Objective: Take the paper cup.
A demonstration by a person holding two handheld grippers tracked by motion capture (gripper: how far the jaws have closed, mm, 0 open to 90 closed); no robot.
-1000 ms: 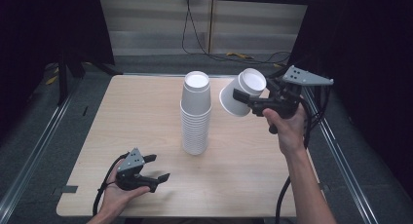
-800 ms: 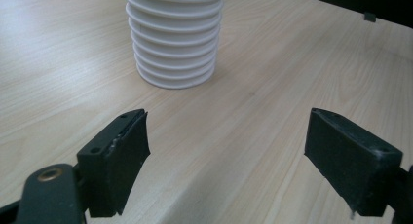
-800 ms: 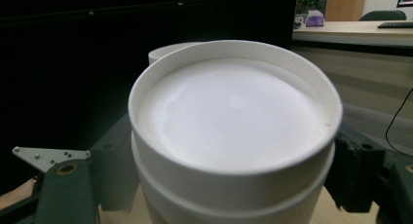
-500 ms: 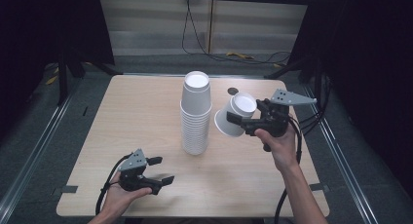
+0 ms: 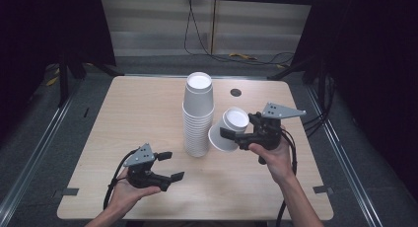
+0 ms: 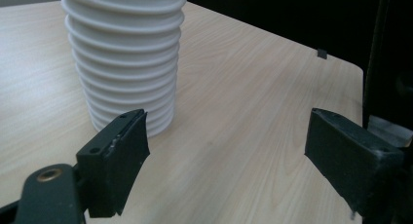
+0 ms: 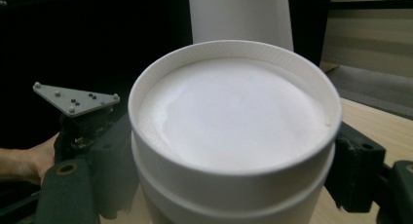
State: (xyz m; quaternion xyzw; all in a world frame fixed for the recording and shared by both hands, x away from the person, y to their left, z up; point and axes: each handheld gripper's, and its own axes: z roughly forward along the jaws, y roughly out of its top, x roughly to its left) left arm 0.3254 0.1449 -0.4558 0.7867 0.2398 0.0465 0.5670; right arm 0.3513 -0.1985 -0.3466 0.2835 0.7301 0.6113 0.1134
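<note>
A tall stack of upturned white paper cups (image 5: pixel 198 116) stands mid-table. Just right of it, my right gripper (image 5: pixel 235 130) is shut on a white cup (image 5: pixel 229 132), held tilted with its base up and toward the stack. In the right gripper view the cup (image 7: pixel 234 117) sits between the black pads (image 7: pixel 358 165), and a seam low on its wall hints at a second cup nested inside. My left gripper (image 5: pixel 172 166) hovers near the front left, open with nothing between its fingers, pointing at the stack's foot (image 6: pixel 126 58).
The light wooden table (image 5: pixel 138 108) has a small dark round hole (image 5: pixel 235 93) behind the held cup. Metal rails run along the floor on both sides. Cables lie on the floor beyond the far edge. Bare wood stretches left of the stack.
My right hand has come down with the cup, from beside the stack's top to halfway down its right side. My left hand has risen a little and edged right.
</note>
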